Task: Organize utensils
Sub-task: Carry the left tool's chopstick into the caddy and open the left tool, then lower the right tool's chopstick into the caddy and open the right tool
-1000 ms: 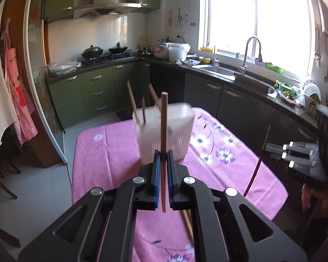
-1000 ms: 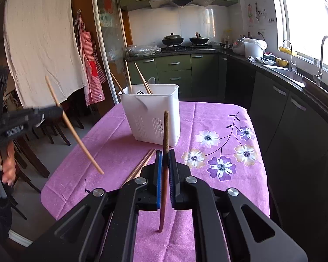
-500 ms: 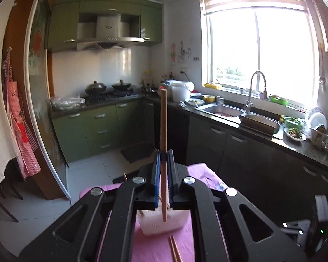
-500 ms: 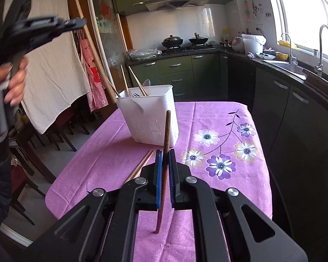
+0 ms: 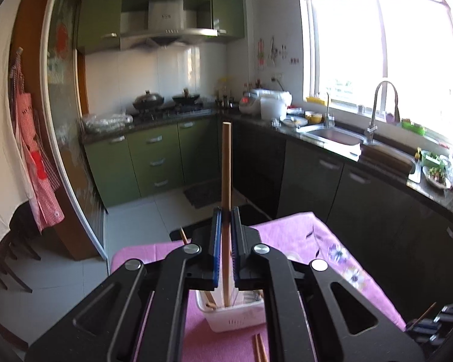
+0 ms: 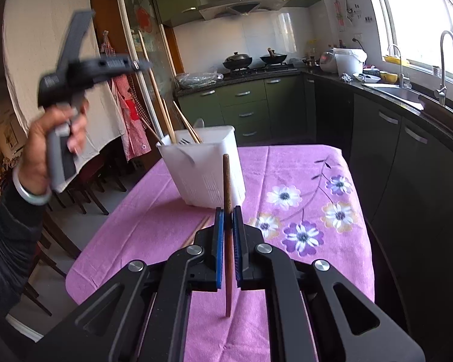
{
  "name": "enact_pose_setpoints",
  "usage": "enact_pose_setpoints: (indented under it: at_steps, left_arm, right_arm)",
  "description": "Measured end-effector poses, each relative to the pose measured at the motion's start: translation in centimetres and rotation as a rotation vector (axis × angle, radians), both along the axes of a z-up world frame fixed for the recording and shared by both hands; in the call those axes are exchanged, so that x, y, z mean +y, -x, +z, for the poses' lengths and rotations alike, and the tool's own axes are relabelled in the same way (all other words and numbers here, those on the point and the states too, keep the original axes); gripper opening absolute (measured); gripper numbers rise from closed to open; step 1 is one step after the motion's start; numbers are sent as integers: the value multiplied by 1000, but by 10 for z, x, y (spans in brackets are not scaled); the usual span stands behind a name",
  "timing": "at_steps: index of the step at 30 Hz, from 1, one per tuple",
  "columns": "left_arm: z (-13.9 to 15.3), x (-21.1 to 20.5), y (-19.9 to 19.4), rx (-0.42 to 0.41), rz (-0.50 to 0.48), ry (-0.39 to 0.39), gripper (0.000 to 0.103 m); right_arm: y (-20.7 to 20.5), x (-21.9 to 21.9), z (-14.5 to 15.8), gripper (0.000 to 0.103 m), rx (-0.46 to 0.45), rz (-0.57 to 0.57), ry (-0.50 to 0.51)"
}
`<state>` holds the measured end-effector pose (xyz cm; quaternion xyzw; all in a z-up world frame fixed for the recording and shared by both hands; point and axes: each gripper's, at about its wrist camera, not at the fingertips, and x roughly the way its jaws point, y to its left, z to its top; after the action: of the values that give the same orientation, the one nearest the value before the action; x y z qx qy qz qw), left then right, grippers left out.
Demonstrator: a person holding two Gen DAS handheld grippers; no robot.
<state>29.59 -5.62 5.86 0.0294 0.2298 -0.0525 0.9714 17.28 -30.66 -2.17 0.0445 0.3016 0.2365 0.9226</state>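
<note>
The pink floral tablecloth is spreading across the table, purple and white flowers running down its right side. On it the white utensil holder is standing upright near the far left part of the cloth, with several light chopsticks leaning out of its top. From the left wrist view that same holder is sitting directly below the gripper, open top facing up.

The left gripper is hanging above the holder, its blue-padded jaws pinched tight on a light wooden chopstick. That stick is standing near vertical, its lower end dipping inside the holder's rim; whether it is touching the bottom, I cannot tell. In the right wrist view the left gripper is showing up high at left, the person's left hand wrapped round its grey handle.

The right gripper is hovering over the near part of the cloth, jaws closed on a dark brown chopstick, upright and leaning slightly, tip pointing down at the fabric.

A loose pair of chopsticks is lying flat on the cloth just in front of the holder, partly hidden behind the right gripper.
</note>
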Motion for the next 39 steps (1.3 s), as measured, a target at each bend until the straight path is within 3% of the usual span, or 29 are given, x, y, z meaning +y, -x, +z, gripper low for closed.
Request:
enact_pose_setpoints:
  at_steps: [4,9,11,13,14,18,23,26,31,35,39]
  left_arm:
    - [-18,2,-1,39,-16,11,6]
    - [-10,15,22,10,-27,55,9]
    - [-6,20,37,-13,-29,73,16]
    - [-3,27,57,-40,-25,92,32]
    - [-3,30,71,-58,-29,92,33]
    - [-16,28,103,-61,-44,45,34]
    - [-37,25,120,7,-68,12,34]
    - [-51,28,126,50,-77,9,34]
    - [-67,34,128,106,-85,7,34]
    - [-75,33,125,154,-97,11,33]
    - [-82,30,126,178,-101,5,34]
  right_arm:
    - [-12,10,17,7,-23,22,-3]
    - [-34,24,43,7,-53,50,-12]
    - [-46,29,57,7,-63,63,-28]
    - [-56,33,72,7,-82,71,-41]
    - [-63,37,83,7,-96,74,-49]
    - [-88,44,120,7,-148,60,-96]
    - [-126,59,151,7,-207,-10,-103]
    - [-149,73,147,7,-185,-34,-66]
    - [-182,94,106,7,-83,-31,-1]
    - [-189,103,82,7,-36,-10,32]
    - [-175,103,85,7,-65,3,38]
